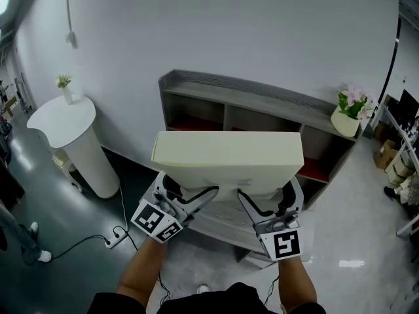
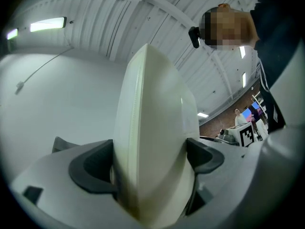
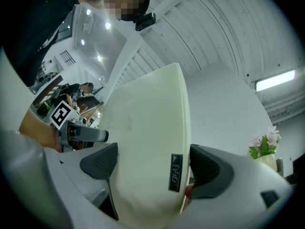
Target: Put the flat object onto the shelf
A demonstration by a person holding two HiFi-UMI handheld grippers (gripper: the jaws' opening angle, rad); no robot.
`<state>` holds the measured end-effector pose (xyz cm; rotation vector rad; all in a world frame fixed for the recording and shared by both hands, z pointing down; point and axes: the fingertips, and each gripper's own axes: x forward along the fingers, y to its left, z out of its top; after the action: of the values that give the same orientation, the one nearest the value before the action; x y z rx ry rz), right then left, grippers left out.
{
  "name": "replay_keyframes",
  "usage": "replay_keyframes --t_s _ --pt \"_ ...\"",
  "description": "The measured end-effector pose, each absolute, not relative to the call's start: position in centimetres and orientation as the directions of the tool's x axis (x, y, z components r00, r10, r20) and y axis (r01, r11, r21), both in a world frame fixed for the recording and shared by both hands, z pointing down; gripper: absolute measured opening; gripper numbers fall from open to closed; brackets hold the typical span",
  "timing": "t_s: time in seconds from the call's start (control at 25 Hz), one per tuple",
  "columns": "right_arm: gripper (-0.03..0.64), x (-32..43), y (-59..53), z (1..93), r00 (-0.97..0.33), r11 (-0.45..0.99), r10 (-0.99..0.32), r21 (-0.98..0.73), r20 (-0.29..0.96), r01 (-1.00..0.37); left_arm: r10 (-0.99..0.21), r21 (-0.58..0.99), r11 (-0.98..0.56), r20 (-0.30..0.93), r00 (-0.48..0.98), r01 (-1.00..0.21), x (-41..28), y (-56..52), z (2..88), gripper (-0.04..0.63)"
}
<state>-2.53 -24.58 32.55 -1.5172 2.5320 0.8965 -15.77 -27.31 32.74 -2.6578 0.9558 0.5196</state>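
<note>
Flat object (image 1: 229, 159) isn't on the shelf (image 1: 262, 100) yet. It's up in the air, held by its near edge, with the left gripper (image 1: 188, 200) and right gripper (image 1: 260, 209) both clamped on it, one jaw on each face, so I'd say pickup's done and the whole placing part is left. The shelf sits ahead of and below the grippers. Its top looks bare apart from a flower pot (image 1: 346, 120) way off past the right gripper, so there's decent room, but watch the wall (image 1: 229, 31) right behind it.
</note>
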Motion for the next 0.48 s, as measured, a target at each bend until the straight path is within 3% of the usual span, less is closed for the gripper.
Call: replay_keyframes --t_s 0.16,0.48 --pt "0.479 -2.0 -25.5 29.5 -0.494 0.305 -0.752 0.433 -0.437 -0.848 -0.519 -0.159 -0.761 -0.433 0.737 -0.629 -14.9 -28.9 30.9 0.471" --pt "0.479 0.6 -30.3 26.7 -0.487 0.248 -0.764 0.503 -0.424 -0.828 -0.471 -0.201 -0.770 -0.461 0.752 -0.606 -12.3 -33.9 27.1 0.471"
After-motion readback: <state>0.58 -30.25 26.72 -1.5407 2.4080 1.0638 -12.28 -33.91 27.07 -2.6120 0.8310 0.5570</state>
